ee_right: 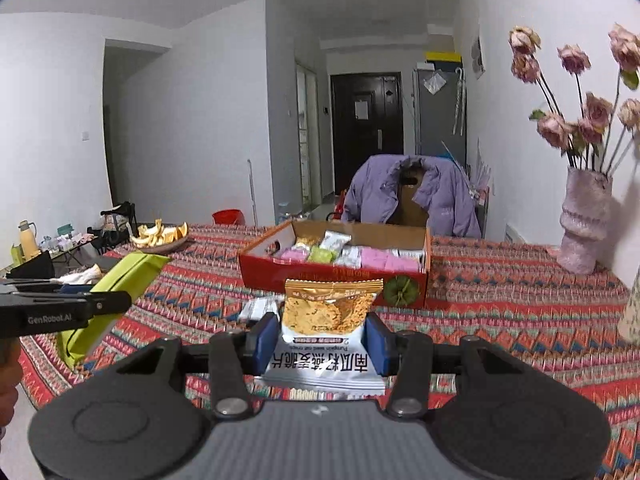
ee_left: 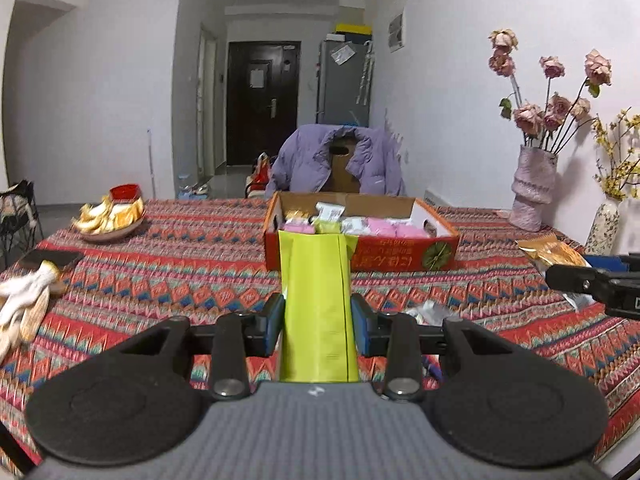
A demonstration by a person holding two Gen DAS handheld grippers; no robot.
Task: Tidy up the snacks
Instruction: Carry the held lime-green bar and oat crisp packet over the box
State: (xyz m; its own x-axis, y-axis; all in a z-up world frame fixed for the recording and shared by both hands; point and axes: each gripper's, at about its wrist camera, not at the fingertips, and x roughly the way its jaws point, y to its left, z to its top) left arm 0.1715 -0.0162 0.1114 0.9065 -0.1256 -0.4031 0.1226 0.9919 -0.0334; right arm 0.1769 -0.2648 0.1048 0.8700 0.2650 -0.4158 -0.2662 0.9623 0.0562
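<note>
My left gripper [ee_left: 318, 322] is shut on a lime-green snack packet [ee_left: 316, 304], held upright above the table in front of the red cardboard box [ee_left: 380, 258]. That green packet [ee_right: 116, 288] also shows at the left of the right wrist view. My right gripper [ee_right: 324, 338] is shut on a white and gold oat crisp packet [ee_right: 326, 328], which also appears at the right edge of the left wrist view as a gold packet [ee_left: 554, 254]. The box [ee_right: 332, 280] holds several pink, green and silver packets. A silver packet [ee_right: 258, 306] lies on the cloth before the box.
A patterned red tablecloth [ee_left: 180, 280] covers the table. A plate of gold items [ee_left: 110, 216] sits far left, white gloves [ee_left: 24, 304] and a phone near left. A pink vase with dried roses [ee_left: 534, 186] stands at the right wall. A chair with a purple jacket [ee_left: 336, 160] is behind the box.
</note>
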